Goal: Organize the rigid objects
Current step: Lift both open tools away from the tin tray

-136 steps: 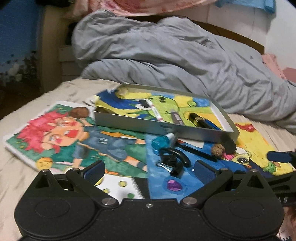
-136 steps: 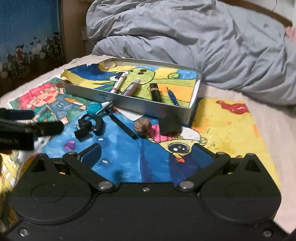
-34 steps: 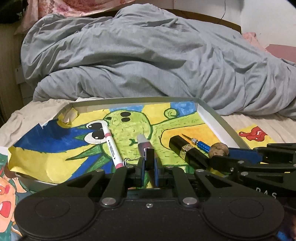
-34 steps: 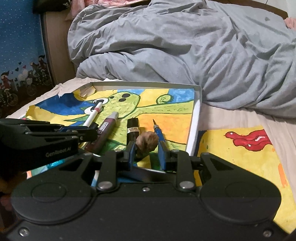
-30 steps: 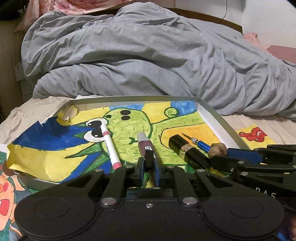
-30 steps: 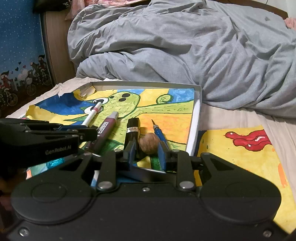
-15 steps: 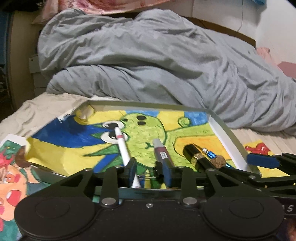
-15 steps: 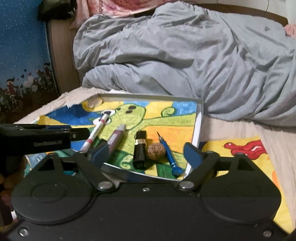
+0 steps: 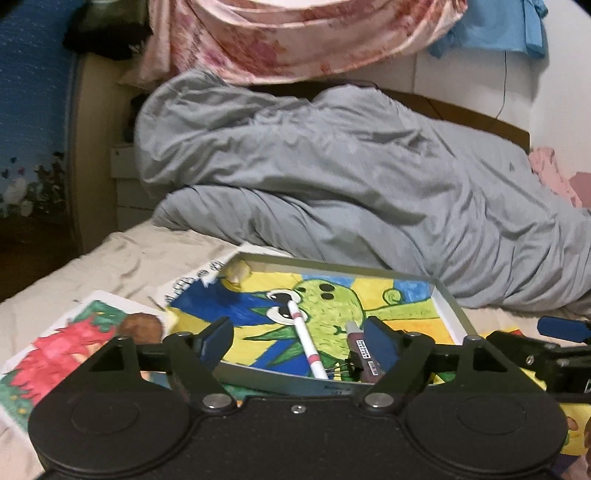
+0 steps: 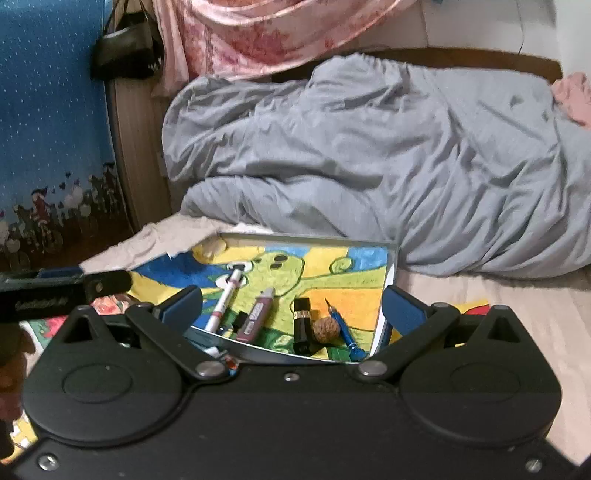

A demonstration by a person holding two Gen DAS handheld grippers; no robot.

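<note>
While both jaws just spread empty, left gripper (image 9: 299,341) body hides tray (image 9: 448,306) front; walnut (image 10: 326,329) inside.

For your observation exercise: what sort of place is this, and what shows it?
Most likely a bedroom: a rumpled grey duvet lies on a bed, with a wooden headboard behind and pink fabric hanging above.

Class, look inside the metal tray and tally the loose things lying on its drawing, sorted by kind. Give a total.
In the tray:
Pens and pen-like tools: 2, a pink-and-white marker and a blue pointed tool
Cosmetic tubes: 2, a mauve tube and a black lipstick
Walnuts: 1, the walnut
Black clips: 1, the black clip
Total: 6
</note>
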